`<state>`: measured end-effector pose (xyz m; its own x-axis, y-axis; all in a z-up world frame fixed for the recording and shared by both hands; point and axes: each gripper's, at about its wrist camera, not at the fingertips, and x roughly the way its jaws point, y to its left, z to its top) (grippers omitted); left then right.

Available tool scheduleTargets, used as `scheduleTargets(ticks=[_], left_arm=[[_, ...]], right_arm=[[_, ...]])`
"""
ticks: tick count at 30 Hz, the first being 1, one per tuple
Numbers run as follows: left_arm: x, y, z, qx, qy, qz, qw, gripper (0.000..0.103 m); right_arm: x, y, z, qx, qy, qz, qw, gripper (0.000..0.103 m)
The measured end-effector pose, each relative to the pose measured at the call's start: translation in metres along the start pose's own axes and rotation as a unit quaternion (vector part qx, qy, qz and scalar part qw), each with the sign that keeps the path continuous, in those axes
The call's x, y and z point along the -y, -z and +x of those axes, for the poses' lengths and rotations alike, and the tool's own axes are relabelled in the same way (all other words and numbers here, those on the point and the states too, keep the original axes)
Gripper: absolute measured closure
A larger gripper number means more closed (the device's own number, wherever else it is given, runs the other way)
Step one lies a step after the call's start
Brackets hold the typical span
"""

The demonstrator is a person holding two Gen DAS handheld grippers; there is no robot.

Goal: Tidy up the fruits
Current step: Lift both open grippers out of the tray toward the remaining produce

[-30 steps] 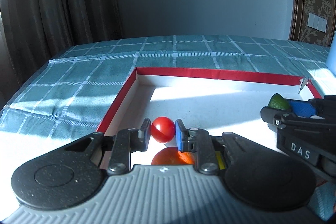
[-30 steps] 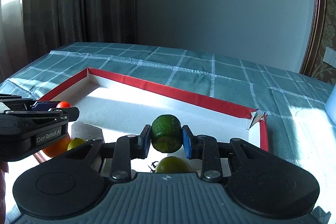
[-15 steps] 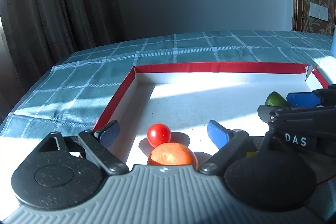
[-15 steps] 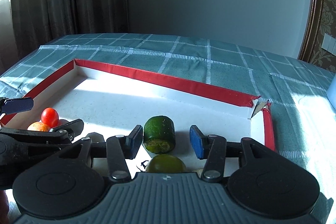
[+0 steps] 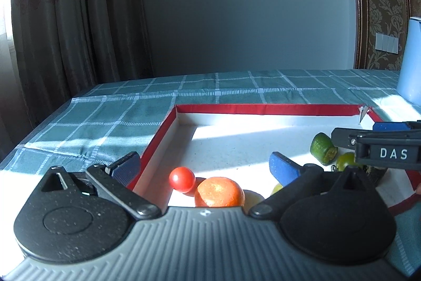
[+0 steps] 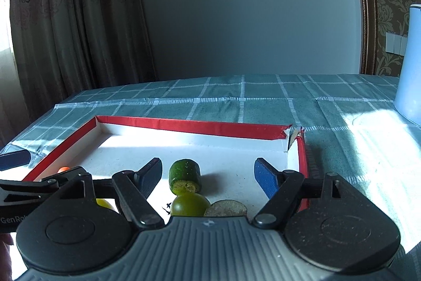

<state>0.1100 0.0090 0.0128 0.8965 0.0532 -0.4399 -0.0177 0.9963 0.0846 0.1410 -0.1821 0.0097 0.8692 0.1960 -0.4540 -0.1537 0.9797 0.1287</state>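
- Your left hand-held gripper [image 5: 204, 165] is spread wide and grasps nothing; your right hand-held gripper [image 6: 208, 171] is likewise released, its blue pads well apart.
- Between and just ahead of your right fingers lies one short, dark green cucumber chunk [image 6: 185, 177]. It rests on its side, with its long axis running away from you and its cut, yellowish end facing back toward the hand-held gripper.
- Nearer to you than that chunk sits one round olive-green tomato [image 6: 190, 205]. It appears to touch the chunk, and a pale round slice [image 6: 228, 207] lies just to its right. Only a small part of one yellow-green fruit [image 6: 104, 203] shows, behind your right hand-held gripper's left finger.
- Between your left fingers sit one small glossy red cherry tomato [image 5: 181, 178] and, closer to you and slightly right, one dimpled orange mandarin [image 5: 218, 192]. The two are just beside each other.
- All of these rest inside the shallow white cardboard tray with red rim [image 6: 194, 125].
- The tray stands on the surface, which is covered by a teal checked cloth [image 5: 105, 120].
- One pale blue container [image 6: 409, 65] stands well off to your right.
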Motion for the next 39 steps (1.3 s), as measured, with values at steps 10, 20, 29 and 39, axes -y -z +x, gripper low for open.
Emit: scheduleTargets(ticks=[10,20,29,39], left_arm=[[-0.037,0.02,-0.041,-0.007,0.005,-0.049,0.9988,0.0],[-0.065,0.04,-0.064,-0.033,0.007,-0.097,0.9947,0.0],[-0.044,0.044,-0.069,-0.026,-0.003,-0.038,0.9989,0.0],[-0.042,0.043,-0.069,-0.024,0.008,-0.032,0.9992,0.0]], right_arm=[[0.018,0.024,-0.061,0.005,-0.045,0.017,0.999,0.026],[-0.021,0.07,-0.112,0.007,-0.072,-0.092,0.993,0.026],[-0.032,0.076,-0.118,0.006,-0.082,-0.113,0.99,0.026],[-0.039,0.079,-0.093,-0.078,-0.082,-0.129,0.985,0.026]])
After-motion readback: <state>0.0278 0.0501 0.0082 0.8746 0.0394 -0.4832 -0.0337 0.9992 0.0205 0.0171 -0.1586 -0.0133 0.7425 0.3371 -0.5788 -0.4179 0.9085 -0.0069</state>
